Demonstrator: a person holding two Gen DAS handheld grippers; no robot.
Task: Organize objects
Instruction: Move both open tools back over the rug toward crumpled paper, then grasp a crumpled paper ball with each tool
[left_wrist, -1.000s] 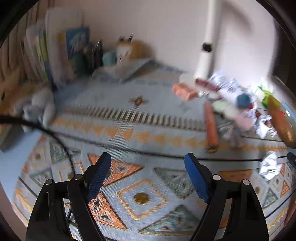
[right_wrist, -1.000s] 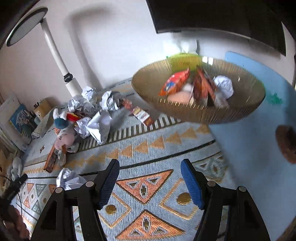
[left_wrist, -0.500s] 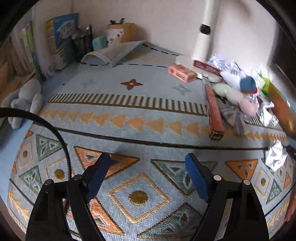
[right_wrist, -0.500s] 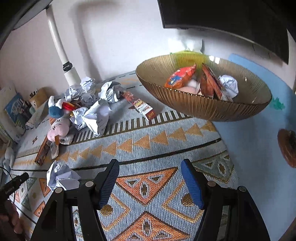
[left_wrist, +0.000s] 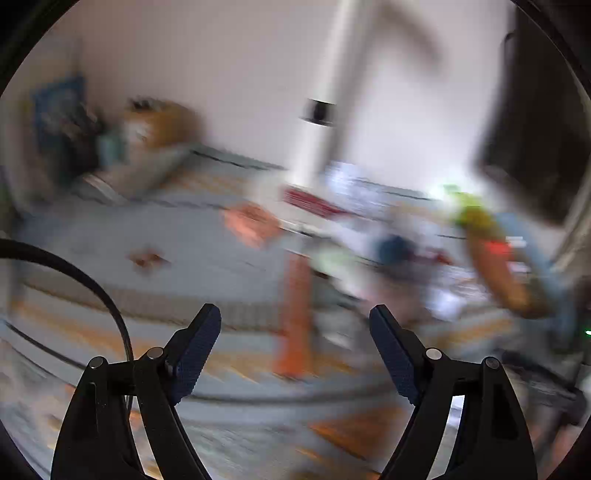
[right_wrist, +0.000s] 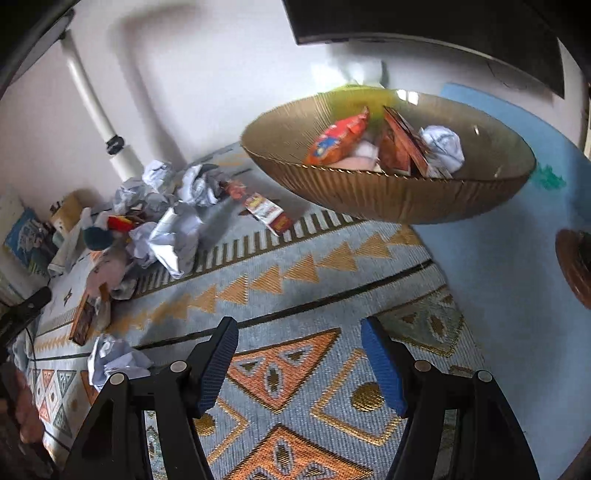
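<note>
A gold ribbed bowl (right_wrist: 388, 195) stands at the rug's far right and holds an orange snack bag (right_wrist: 338, 138), a brown box and a paper ball. My right gripper (right_wrist: 299, 332) is open and empty over the patterned rug (right_wrist: 295, 280), short of the bowl. A heap of crumpled paper (right_wrist: 173, 236), soft toys and snack packs lies to the left; one paper ball (right_wrist: 114, 360) lies near my left finger. The left wrist view is blurred: my left gripper (left_wrist: 295, 321) is open and empty, with a long orange box (left_wrist: 295, 310) ahead between its fingers.
A white lamp pole (right_wrist: 96, 110) stands by the wall behind the heap. Books and a pen holder (left_wrist: 74, 122) stand at the far left. A dark screen (right_wrist: 424, 22) hangs above the bowl. A blue mat (right_wrist: 517, 277) lies right of the rug.
My left gripper has swung up and toward the heap, so its view is now blurred and the orange box sits between its fingers. My right gripper has shifted slightly; the bowl looks closer.
</note>
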